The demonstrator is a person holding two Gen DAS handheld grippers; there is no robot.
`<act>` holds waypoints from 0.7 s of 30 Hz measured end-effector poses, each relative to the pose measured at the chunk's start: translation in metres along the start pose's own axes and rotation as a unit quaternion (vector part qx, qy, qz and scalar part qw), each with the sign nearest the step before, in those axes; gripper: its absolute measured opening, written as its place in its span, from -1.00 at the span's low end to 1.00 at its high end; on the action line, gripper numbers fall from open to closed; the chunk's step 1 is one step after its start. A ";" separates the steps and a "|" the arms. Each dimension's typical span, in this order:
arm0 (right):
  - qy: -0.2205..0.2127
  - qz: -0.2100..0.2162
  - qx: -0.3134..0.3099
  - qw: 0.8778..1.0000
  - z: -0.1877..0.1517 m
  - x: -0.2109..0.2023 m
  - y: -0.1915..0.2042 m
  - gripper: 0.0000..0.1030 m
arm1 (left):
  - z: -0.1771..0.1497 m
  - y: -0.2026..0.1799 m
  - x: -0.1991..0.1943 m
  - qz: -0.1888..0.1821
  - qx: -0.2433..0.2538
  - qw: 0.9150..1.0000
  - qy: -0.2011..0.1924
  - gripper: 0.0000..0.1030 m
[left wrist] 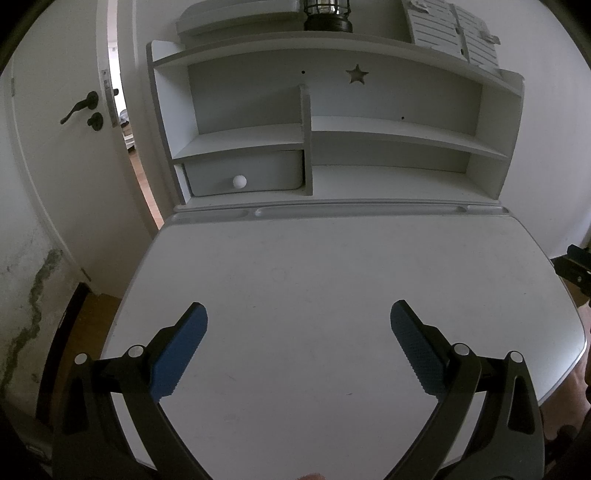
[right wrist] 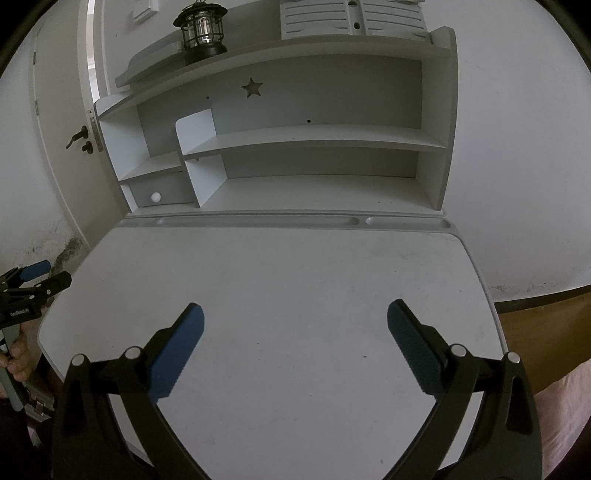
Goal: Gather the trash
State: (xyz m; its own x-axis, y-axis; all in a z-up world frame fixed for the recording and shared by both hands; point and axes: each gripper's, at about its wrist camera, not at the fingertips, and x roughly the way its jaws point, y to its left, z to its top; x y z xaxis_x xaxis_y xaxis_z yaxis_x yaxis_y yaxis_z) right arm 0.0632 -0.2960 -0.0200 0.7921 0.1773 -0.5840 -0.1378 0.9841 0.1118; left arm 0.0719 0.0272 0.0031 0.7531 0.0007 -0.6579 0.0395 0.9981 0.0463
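Hovering both grippers, left gripper [left wrist: 298,332] and right gripper [right wrist: 295,332], fingers wide and empty, over the bare bench [left wrist: 332,266]; next, I judge, comes finding trash.

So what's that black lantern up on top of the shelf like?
The black caged lantern stands upright on the top board of the white desk hutch, toward its left end. A dark wire cage wraps a clear glass globe, with a domed cap and loop handle above and a round black base below. It appears unlit. Nothing touches it but the board.
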 end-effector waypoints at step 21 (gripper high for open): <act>-0.001 0.002 -0.001 1.000 -0.001 -0.002 0.002 0.86 | -0.002 -0.003 -0.004 0.006 0.004 1.000 -0.006 0.87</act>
State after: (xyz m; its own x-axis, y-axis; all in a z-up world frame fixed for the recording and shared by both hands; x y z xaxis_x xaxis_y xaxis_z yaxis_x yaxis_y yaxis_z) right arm 0.0610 -0.2942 -0.0192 0.7923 0.1806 -0.5827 -0.1413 0.9835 0.1128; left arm 0.0671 0.0244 0.0039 0.7619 0.0128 -0.6476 0.0352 0.9975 0.0611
